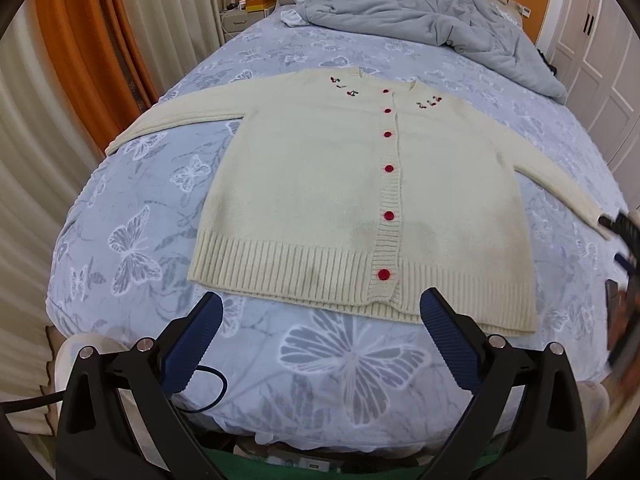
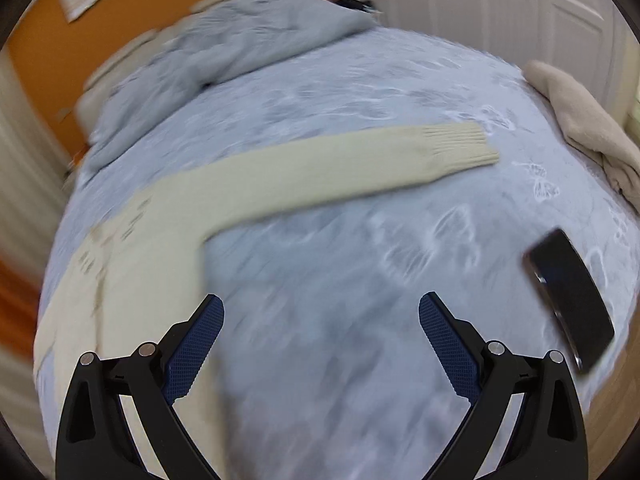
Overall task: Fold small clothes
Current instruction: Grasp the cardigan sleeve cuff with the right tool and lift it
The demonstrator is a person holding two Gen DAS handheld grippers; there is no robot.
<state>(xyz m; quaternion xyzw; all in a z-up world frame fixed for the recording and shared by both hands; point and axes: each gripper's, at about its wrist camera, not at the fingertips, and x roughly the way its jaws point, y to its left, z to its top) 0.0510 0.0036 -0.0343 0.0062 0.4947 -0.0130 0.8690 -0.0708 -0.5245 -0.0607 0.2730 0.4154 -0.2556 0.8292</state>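
From your left wrist, the left gripper (image 1: 320, 316) gapes empty; the cardigan (image 1: 360, 184) lies flat just ahead, grey duvet (image 1: 420, 12) beyond. From your right wrist, the right gripper (image 2: 320, 316) gapes empty; sleeve (image 2: 340, 168) ahead, phone (image 2: 568, 296) rightward.

1. The cardigan (image 1: 320, 184) is cream knit, with a ribbed hem, a ribbed button band and six red buttons (image 1: 389, 168) done up in a line down the front.
2. Small cherry embroidery (image 1: 344, 86) sits on both sides of the round neckline.
3. It lies flat and face up on the bed (image 1: 160, 200), hem nearest the left wrist camera, collar farthest.
4. Both sleeves are spread outward: one sleeve (image 1: 176, 116) runs to the bed's edge, the other sleeve (image 2: 320, 172) lies straight, its ribbed cuff (image 2: 460, 144) flat on the bed in the blurred right wrist view.
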